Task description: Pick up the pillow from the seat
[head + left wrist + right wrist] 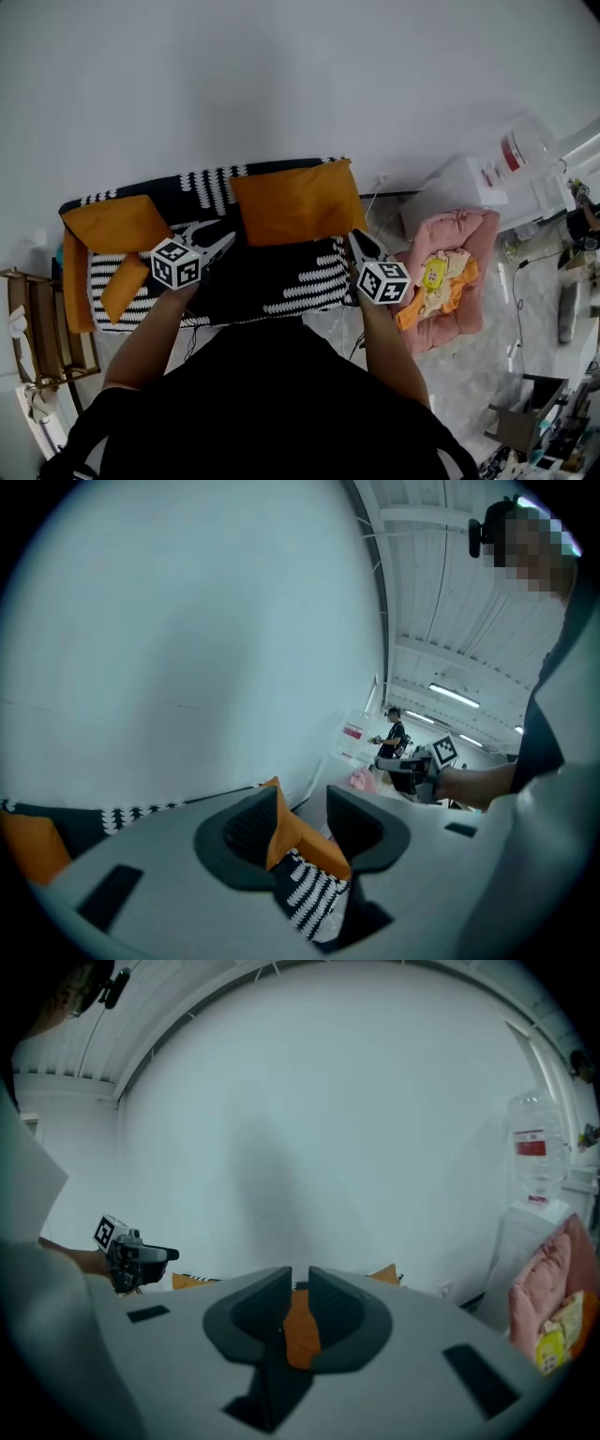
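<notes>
Striped black-and-white seat (pixel 253 277) fills the near ground below the person, front edge closest; both tools hang over that front part. The left gripper (pixel 223 240) has its jaws spread; the lower left corner of the orange pillow (pixel 298 202) shows in the gap with clear space on one side, so nothing is pinched; whether the corner touches the other jaw cannot be told. The right gripper (pixel 359 239) points at the pillow's lower right corner with its jaws pressed together; only a sliver of orange shows through the slit, and it seems to hold nothing.

Further back the pillow stands along the seat's back edge, from the middle toward the right end, propped on the backrest and not lifted; a second orange pillow (pixel 117 225) lies at the left end. Off the seat's right end a pink pet bed (pixel 473 239) sits on the floor; behind everything rises a plain white wall (pixel 281 84).

By the look of it, the reach is in hand and the grasp not begun; next the right gripper would need to open before meeting its corner, the left to slide on over its own, then both to close and lift together.
</notes>
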